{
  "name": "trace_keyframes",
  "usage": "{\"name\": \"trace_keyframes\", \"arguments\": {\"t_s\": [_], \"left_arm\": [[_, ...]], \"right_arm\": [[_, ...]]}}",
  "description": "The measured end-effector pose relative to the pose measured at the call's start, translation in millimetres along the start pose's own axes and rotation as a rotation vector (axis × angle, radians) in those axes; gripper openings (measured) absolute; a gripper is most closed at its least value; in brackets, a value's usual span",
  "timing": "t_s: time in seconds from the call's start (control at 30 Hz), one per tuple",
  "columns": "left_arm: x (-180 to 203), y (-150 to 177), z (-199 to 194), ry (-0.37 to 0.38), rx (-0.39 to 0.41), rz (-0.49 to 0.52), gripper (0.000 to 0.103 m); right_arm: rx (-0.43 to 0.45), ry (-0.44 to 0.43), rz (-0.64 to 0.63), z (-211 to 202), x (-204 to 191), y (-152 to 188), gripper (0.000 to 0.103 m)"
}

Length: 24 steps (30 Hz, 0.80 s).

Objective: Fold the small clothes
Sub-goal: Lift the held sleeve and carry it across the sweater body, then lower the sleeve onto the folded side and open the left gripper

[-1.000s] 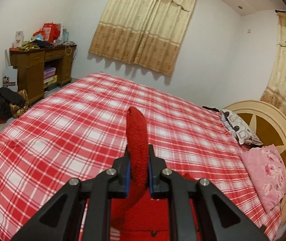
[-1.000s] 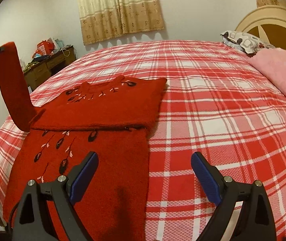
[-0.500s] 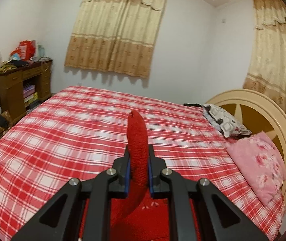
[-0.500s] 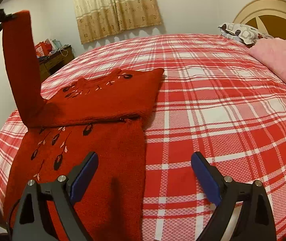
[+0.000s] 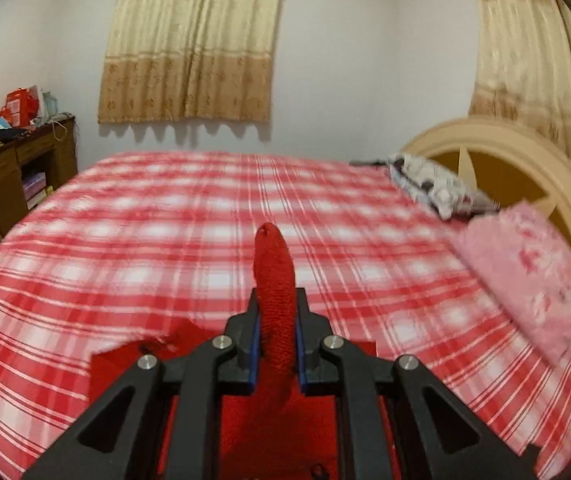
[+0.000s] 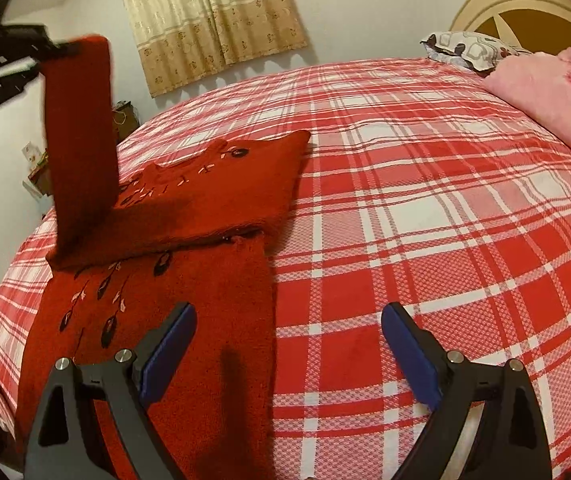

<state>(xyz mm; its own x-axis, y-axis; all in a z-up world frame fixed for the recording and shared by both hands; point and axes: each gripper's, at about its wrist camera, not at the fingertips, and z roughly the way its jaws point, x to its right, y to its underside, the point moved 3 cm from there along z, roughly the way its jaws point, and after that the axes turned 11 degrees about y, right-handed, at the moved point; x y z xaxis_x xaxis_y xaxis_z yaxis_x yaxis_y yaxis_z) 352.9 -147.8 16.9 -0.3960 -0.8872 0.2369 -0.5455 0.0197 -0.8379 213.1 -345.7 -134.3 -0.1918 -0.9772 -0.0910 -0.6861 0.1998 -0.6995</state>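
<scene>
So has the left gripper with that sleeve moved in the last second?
Yes. In the right wrist view the left gripper, shut on the red sleeve, has swung rightward, toward the curtain and over the sweater.

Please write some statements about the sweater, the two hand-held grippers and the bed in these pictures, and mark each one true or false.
1. The left hand-held gripper is shut on the red sleeve. True.
2. The right hand-held gripper holds the hem of the red sweater. False: its jaws stand wide open and empty above the bed.
3. The sleeve is lifted above the sweater's body. True.
4. The bedsheet is plain blue. False: it is red and white plaid.
5. A pink pillow lies near the headboard. True.
</scene>
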Motion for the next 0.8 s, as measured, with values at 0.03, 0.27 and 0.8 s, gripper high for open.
{"name": "trace_keyframes", "arguments": {"t_s": [0.03, 0.27, 0.8], "left_arm": [[7, 8, 12, -0.009, -0.022, 0.014, 0.014], [43, 58, 60, 0.026, -0.178, 0.046, 0.025], [-49, 84, -33, -0.171, -0.080, 0.215, 0.078]], "right_arm": [[0.000, 0.000, 0.005, 0, 1, 0, 0.094], [-0.019, -0.004, 0.022, 9, 5, 4, 0.094], [0.022, -0.061, 0.013, -5, 2, -1, 0.094]]}}
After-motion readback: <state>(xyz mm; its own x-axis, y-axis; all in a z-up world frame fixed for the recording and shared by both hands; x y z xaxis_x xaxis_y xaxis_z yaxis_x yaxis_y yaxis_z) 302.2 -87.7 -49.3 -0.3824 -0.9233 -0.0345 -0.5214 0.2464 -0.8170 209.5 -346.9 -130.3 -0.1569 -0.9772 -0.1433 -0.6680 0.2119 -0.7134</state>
